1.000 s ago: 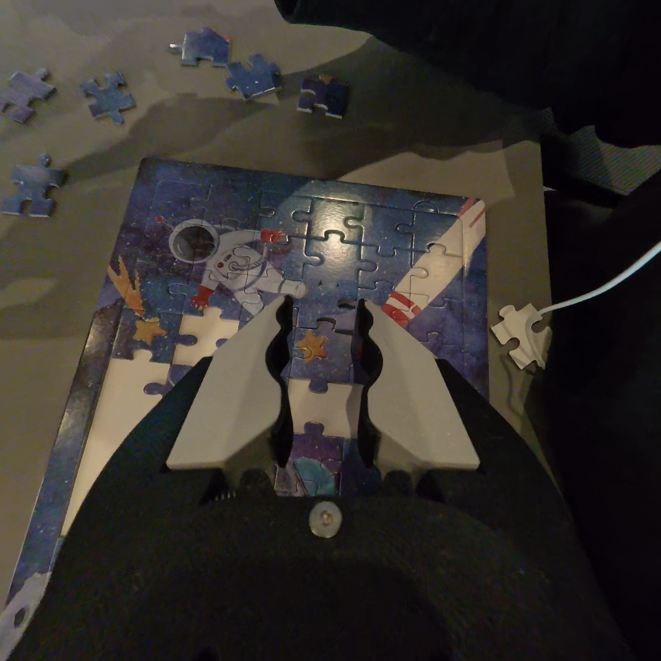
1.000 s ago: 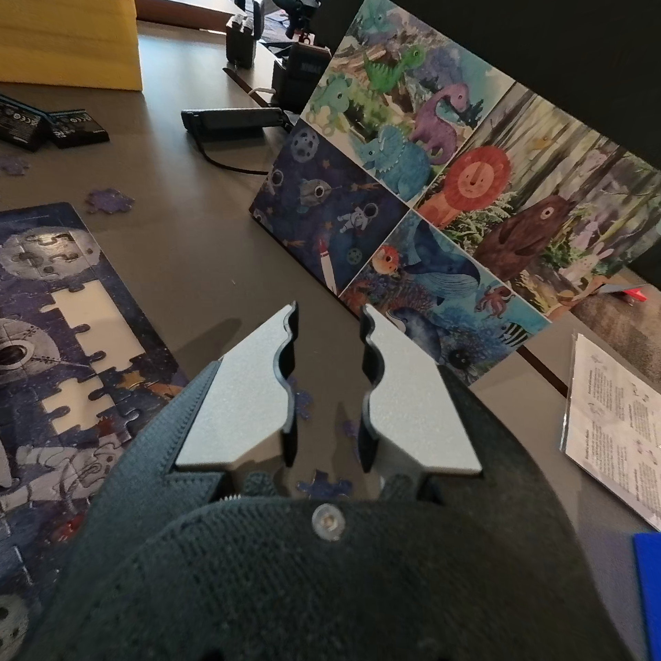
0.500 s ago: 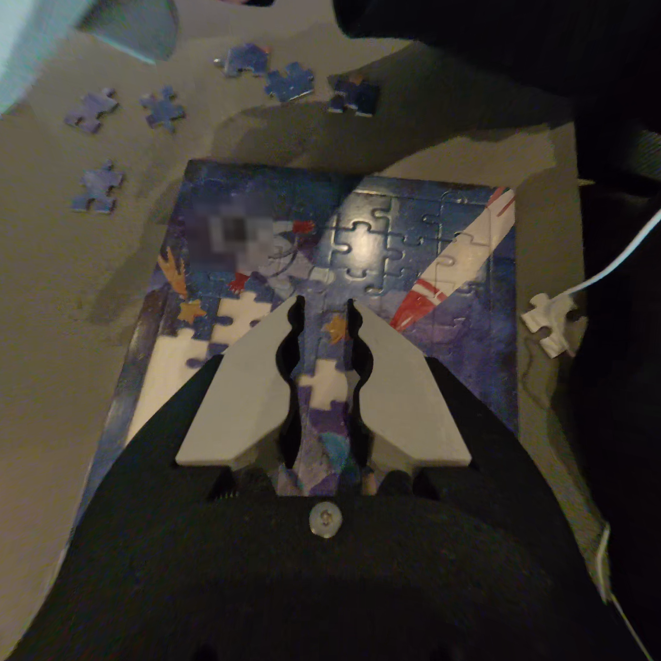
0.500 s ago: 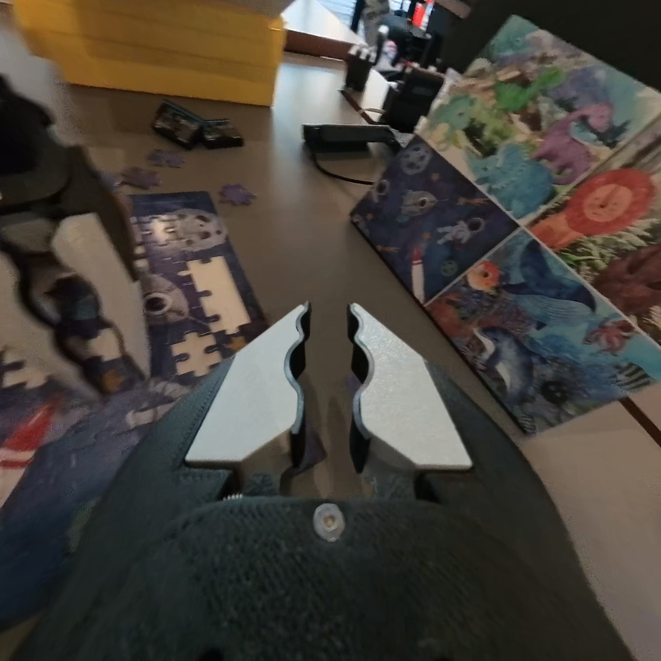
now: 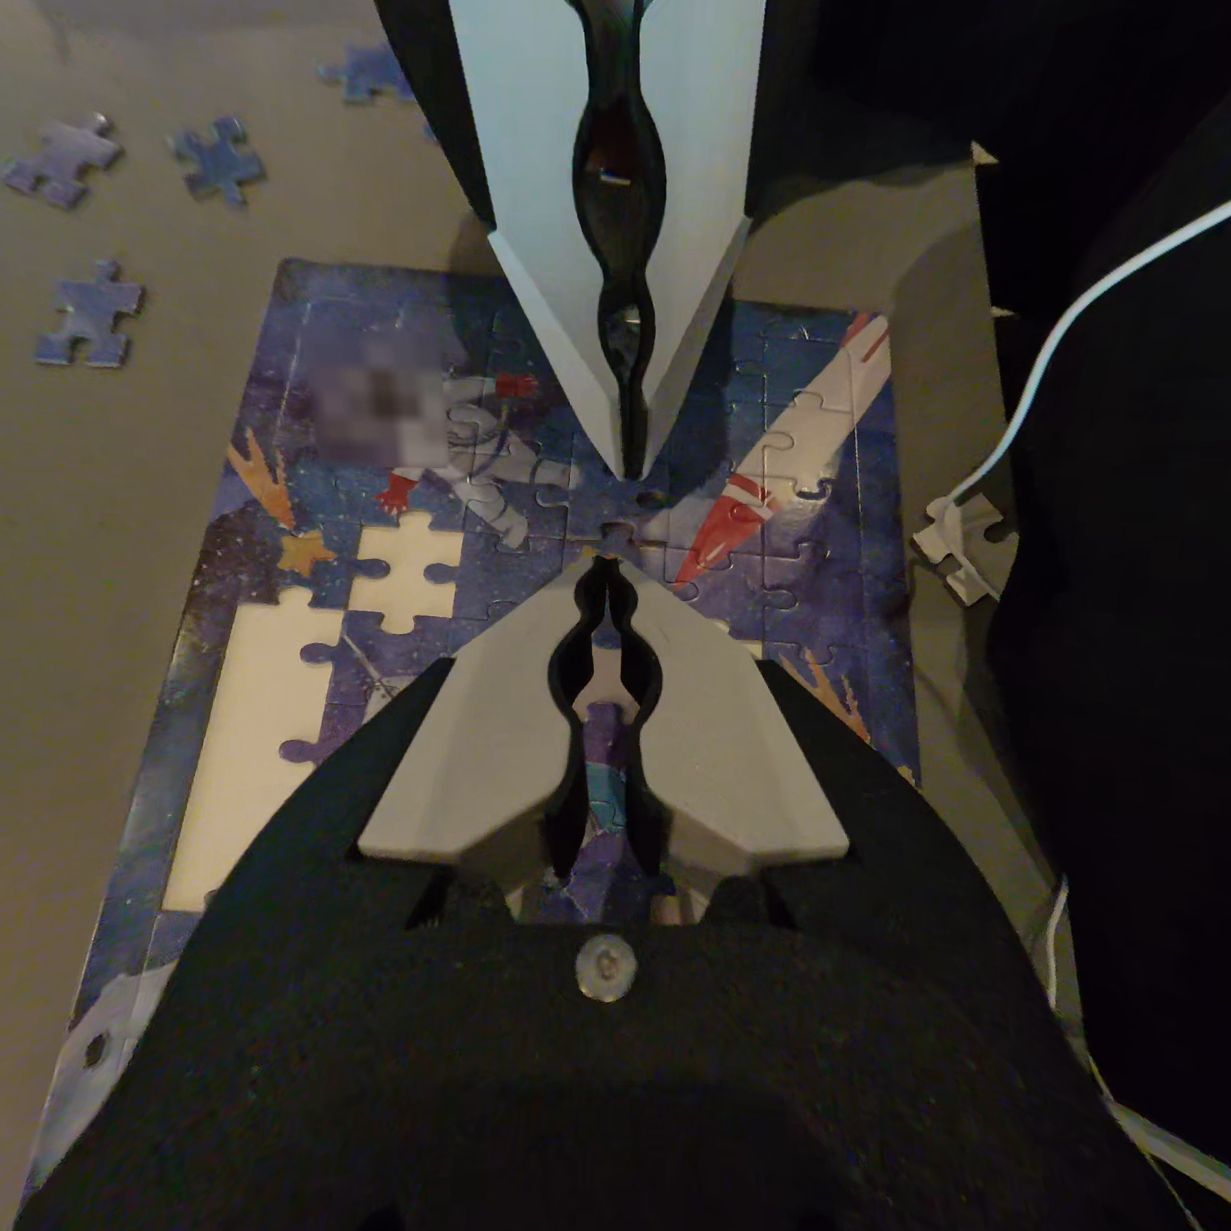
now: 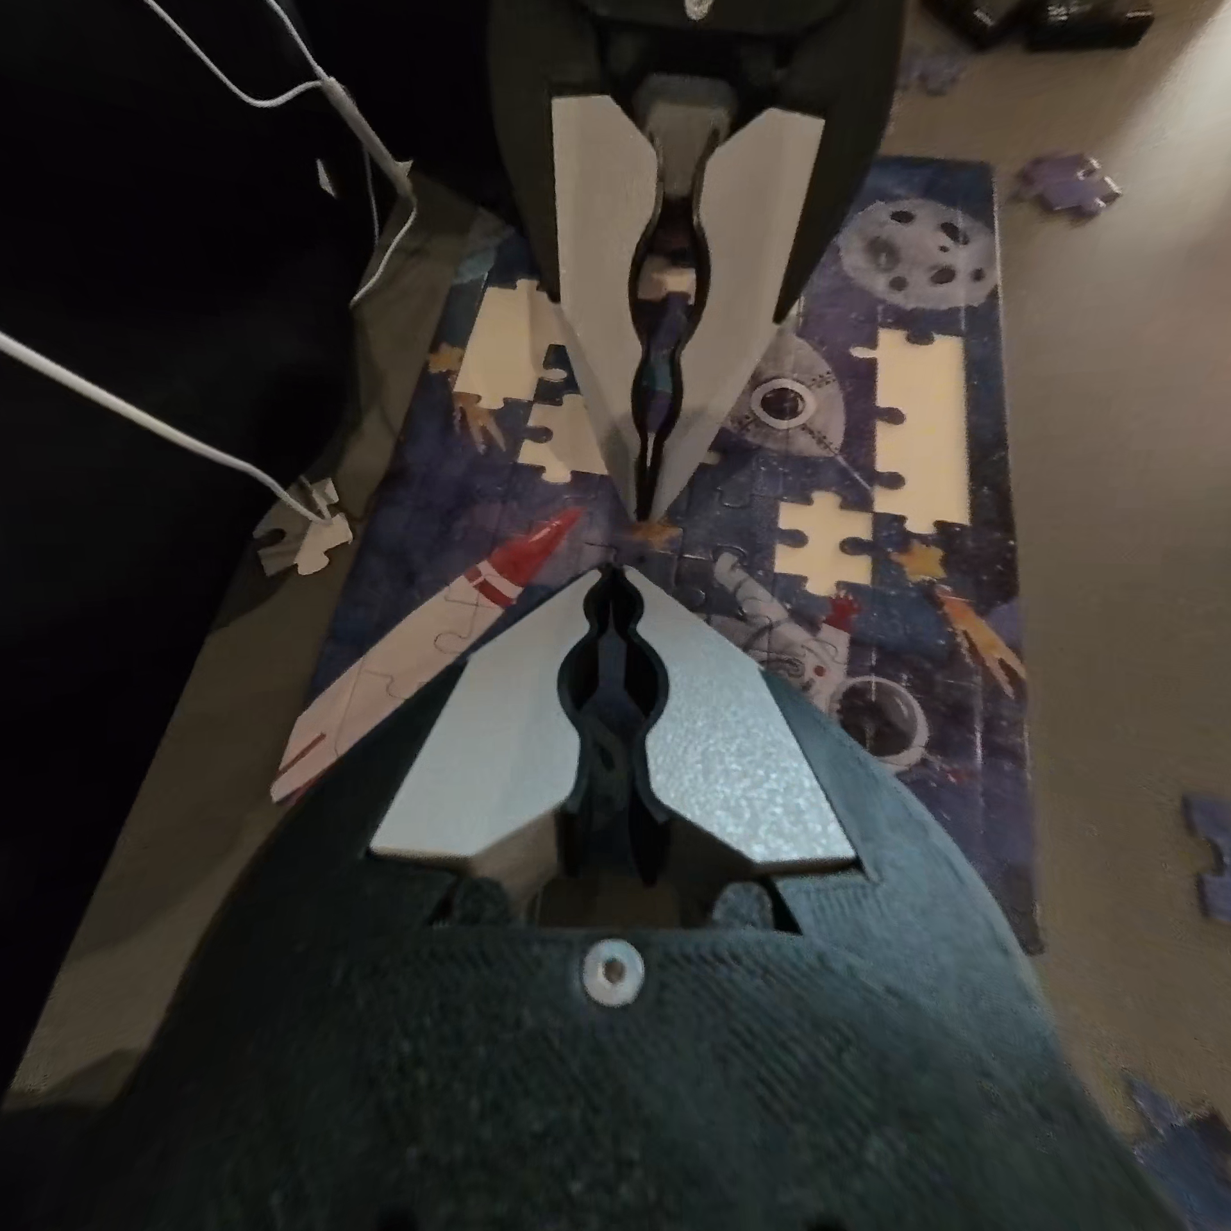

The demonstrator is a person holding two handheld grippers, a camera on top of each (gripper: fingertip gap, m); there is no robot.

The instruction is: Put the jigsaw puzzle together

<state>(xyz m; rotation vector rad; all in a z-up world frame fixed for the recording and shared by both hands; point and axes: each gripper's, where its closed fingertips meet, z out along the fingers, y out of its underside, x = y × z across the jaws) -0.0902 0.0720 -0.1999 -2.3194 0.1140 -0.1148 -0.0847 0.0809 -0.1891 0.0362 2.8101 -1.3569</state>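
The space-themed jigsaw board [image 5: 832, 373] lies flat on the table, mostly filled, with an astronaut, a rocket [image 5: 799, 439] and blank white gaps [image 5: 406, 573]. My left gripper [image 5: 607, 566] is shut, its tips down at the board's middle. My right gripper [image 5: 633, 469] comes in from the opposite side, also shut and pointing at the same spot. The two tips face each other across a dark blue piece [image 5: 623, 516]. In the right wrist view my right gripper [image 6: 609, 574] and the left gripper [image 6: 646, 513] meet by an orange star [image 6: 656, 533] on the board [image 6: 999, 466].
Loose blue pieces [image 5: 63, 156] [image 5: 216, 160] [image 5: 86, 316] lie on the table beyond the board. More loose pieces [image 6: 1066, 183] [image 6: 1212, 859] show in the right wrist view. A face-down white piece [image 5: 962, 546] sits under a white cable [image 5: 1066, 320] at the table edge. My two grippers' fingertips are within a few centimetres of each other. The rocket [image 5: 799, 439] sits 6 centimetres or so from the ends of my right fingers. My right wrist view [image 6: 427, 643] looks at it from another angle.
My right gripper swung from the picture box side over onto the puzzle and closed. My left gripper closed and moved forward. Both tips now meet at the board's middle.
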